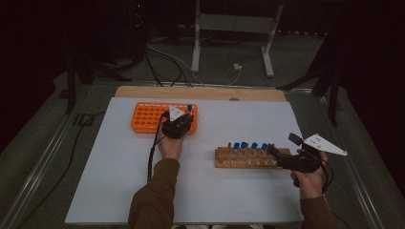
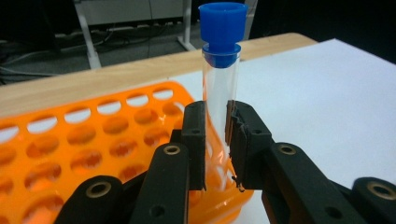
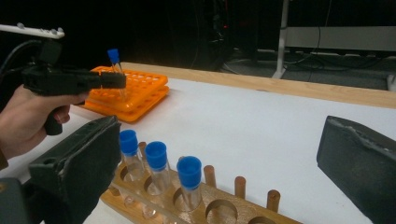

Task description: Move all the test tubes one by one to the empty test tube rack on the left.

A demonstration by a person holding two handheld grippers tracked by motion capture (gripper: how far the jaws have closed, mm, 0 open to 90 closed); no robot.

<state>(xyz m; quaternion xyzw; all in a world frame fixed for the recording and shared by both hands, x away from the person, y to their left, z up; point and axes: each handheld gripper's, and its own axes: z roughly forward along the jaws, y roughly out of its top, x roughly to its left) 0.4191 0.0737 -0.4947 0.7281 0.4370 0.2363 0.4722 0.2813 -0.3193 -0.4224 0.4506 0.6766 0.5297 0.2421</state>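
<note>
At the near right of the white table, the right gripper hovers beside the end of a wooden rack that carries blue-capped tubes with several holes free; its jaws stand wide apart and hold nothing. Farther back on the left, the left gripper is clamped on the clear glass of a blue-capped test tube, holding it upright over the near right corner of an orange rack. From the left gripper view, the tube's lower end sits at or just inside a corner hole; how deep is hard to tell. The step in hand looks like seating this tube in the orange rack. Next comes a straight push down, keeping the tube plumb, then parting the jaws without tipping it.
</note>
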